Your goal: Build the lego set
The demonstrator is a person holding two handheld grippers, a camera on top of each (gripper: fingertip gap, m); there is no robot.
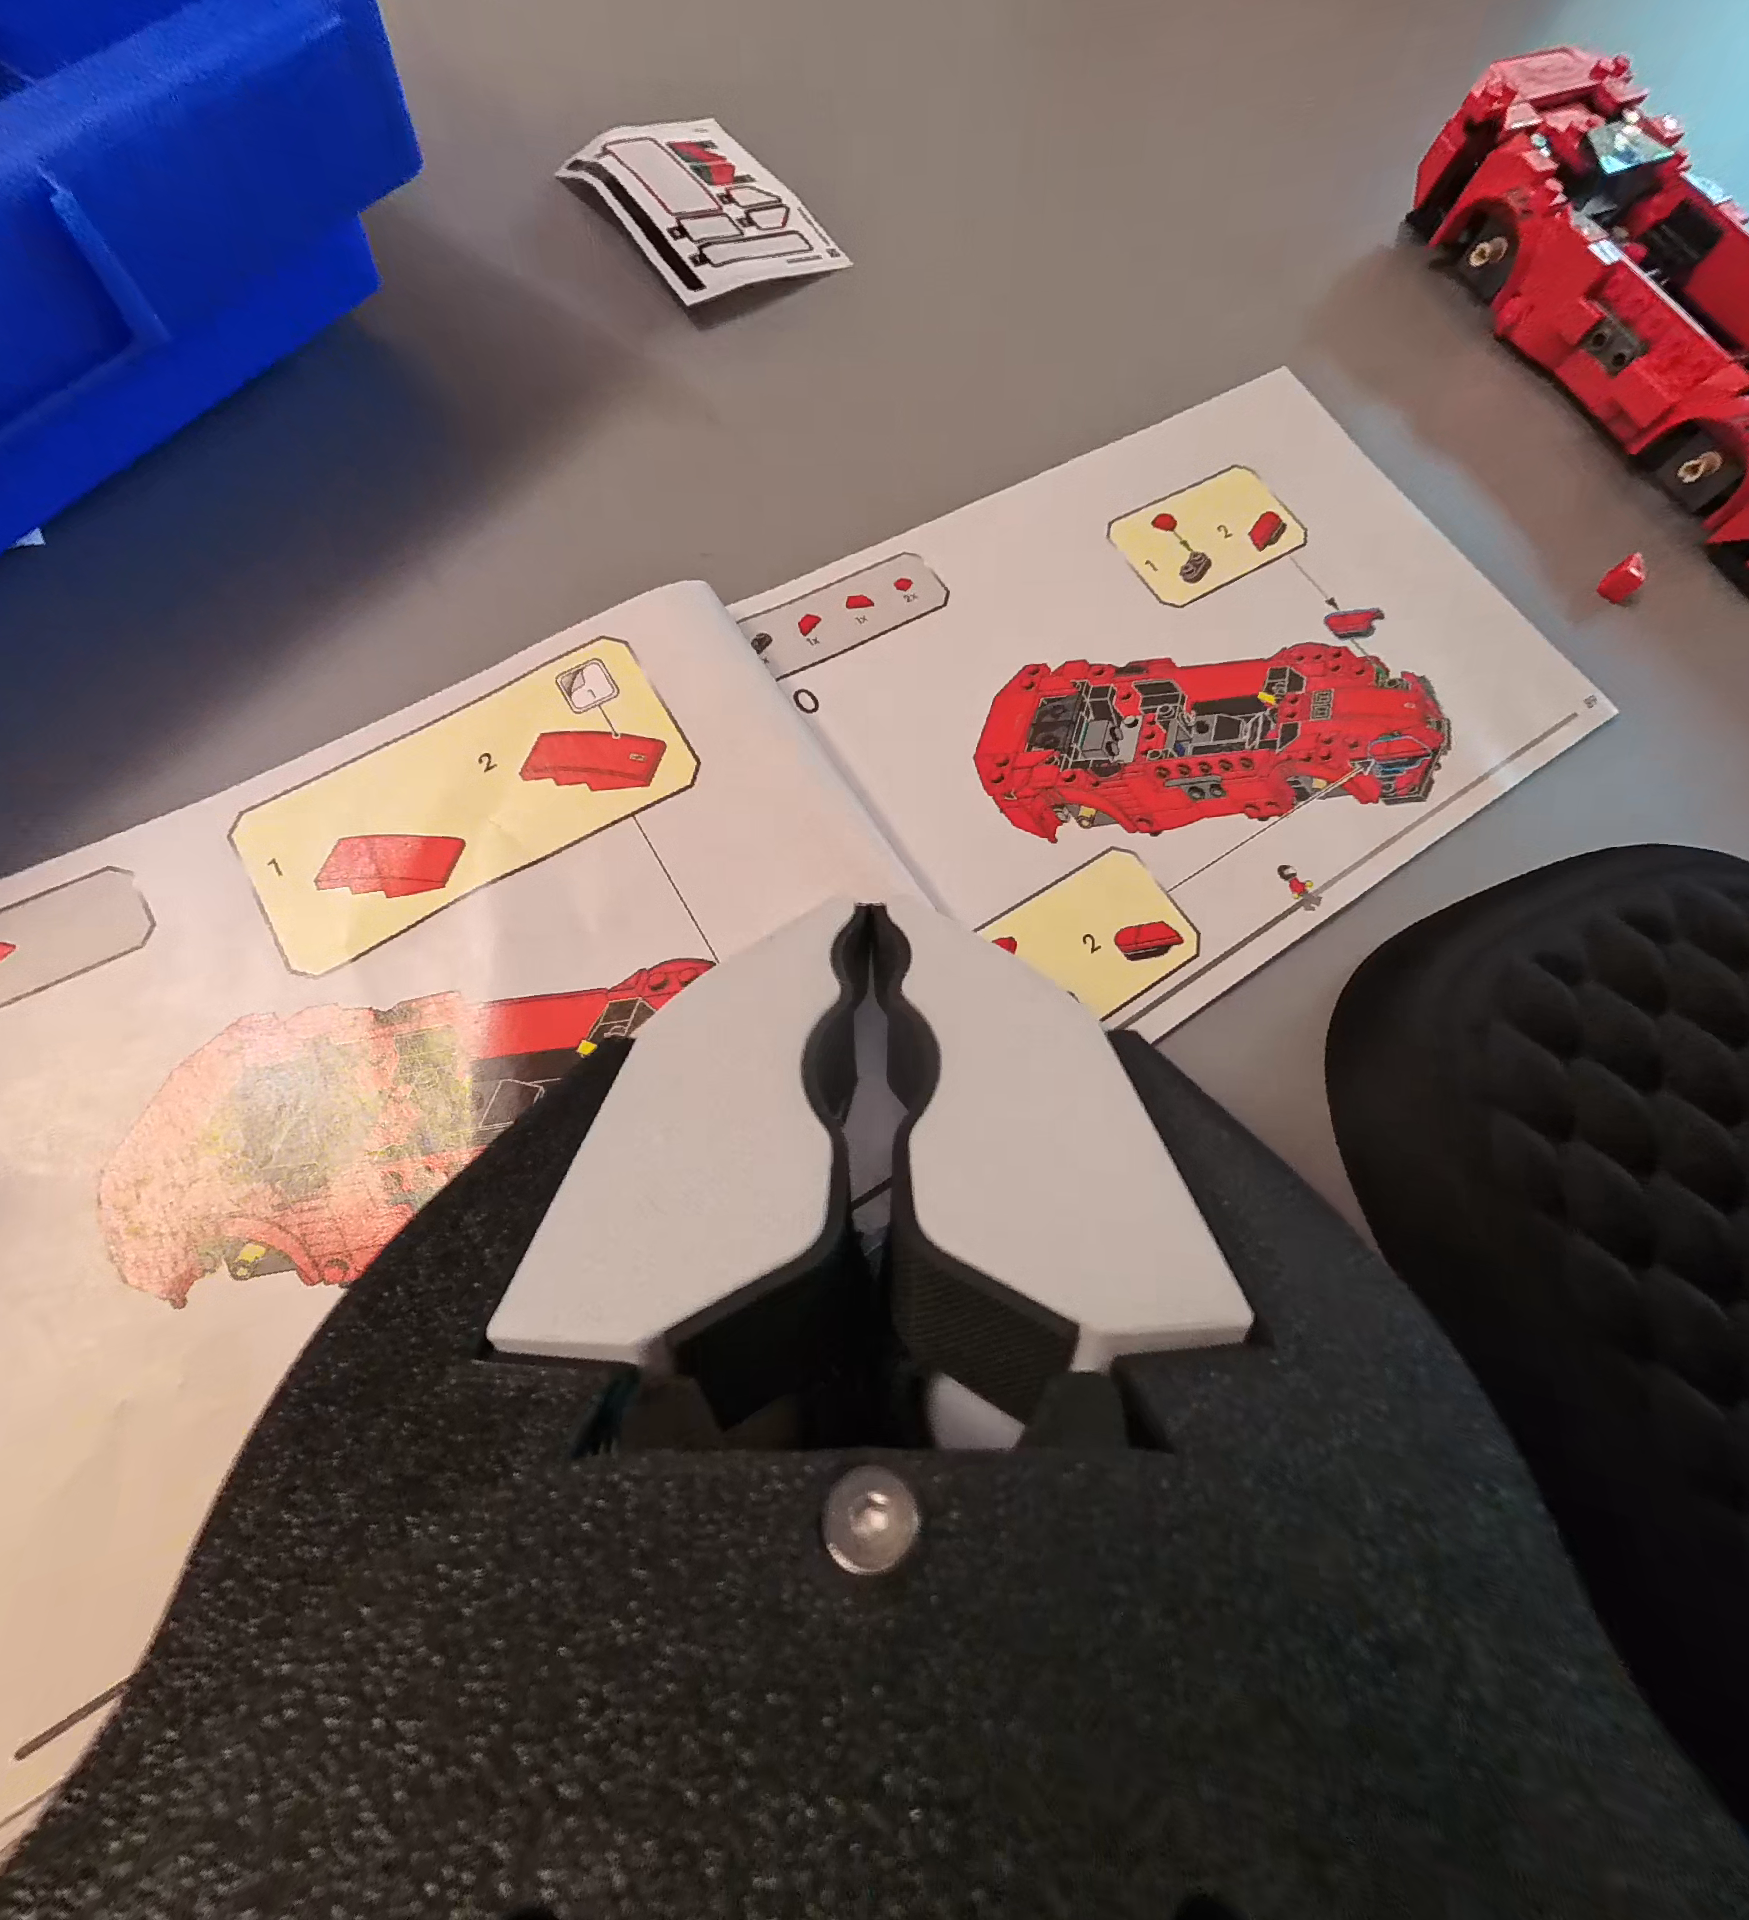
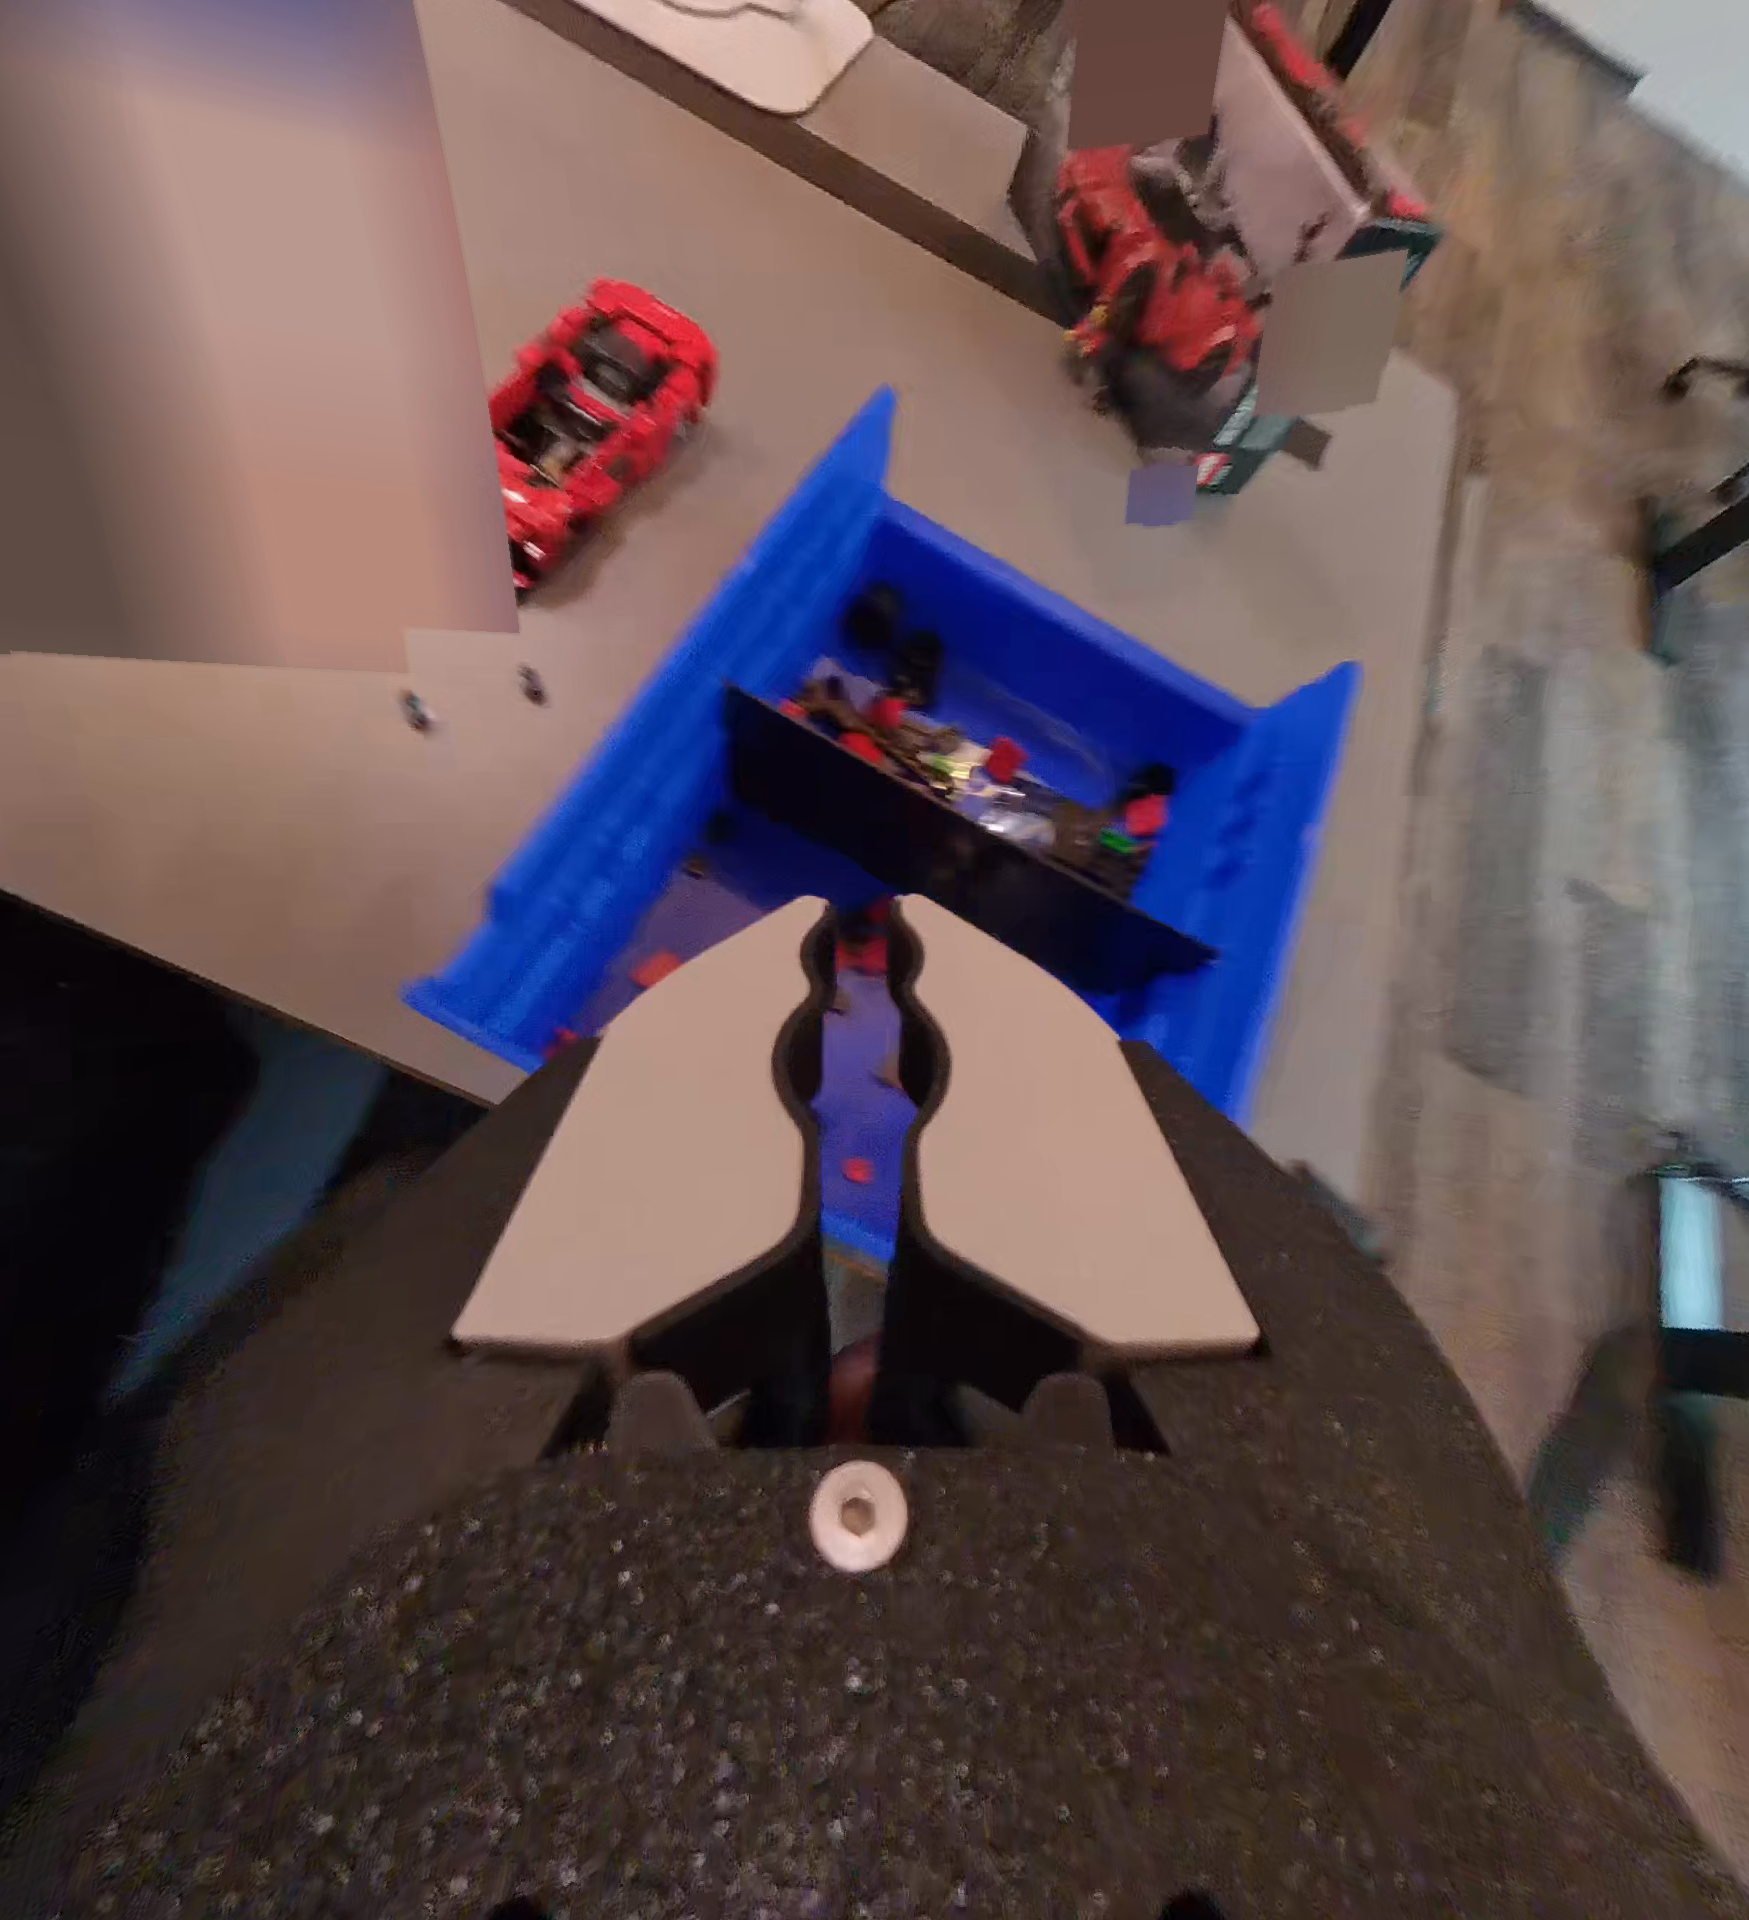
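The right tongs (image 2: 862,920) hang above the near compartment of the blue bin (image 2: 1254,904), tips narrowly parted with something small and red showing in the gap; blur keeps me from telling whether that piece is pinched or simply lies on the bin floor beneath. The loose bricks (image 2: 963,758) sit heaped in the far compartment behind a dark divider (image 2: 911,831), straight ahead of those tips, with a few red bits scattered on the blue floor below. The red car (image 2: 595,416) lies ahead and to the left of the bin on the grey worktop (image 2: 226,810), its long axis running away from the right tongs and a little rightward. The left tongs (image 1: 871,914) are closed to a sliver with nothing between them, poised over the open instruction booklet (image 1: 1057,582). From there the red car (image 1: 1628,301) sits far right and ahead, slanting toward the right edge, with a small red brick (image 1: 1621,578) on the worktop just beside its nearer end. The right side looks better placed to fetch parts, the left to steady the model. A sticker sheet (image 1: 709,208) lies beyond the booklet, a black chair back (image 1: 1618,1195) intrudes at right, and the room past the worktop is carpeted.
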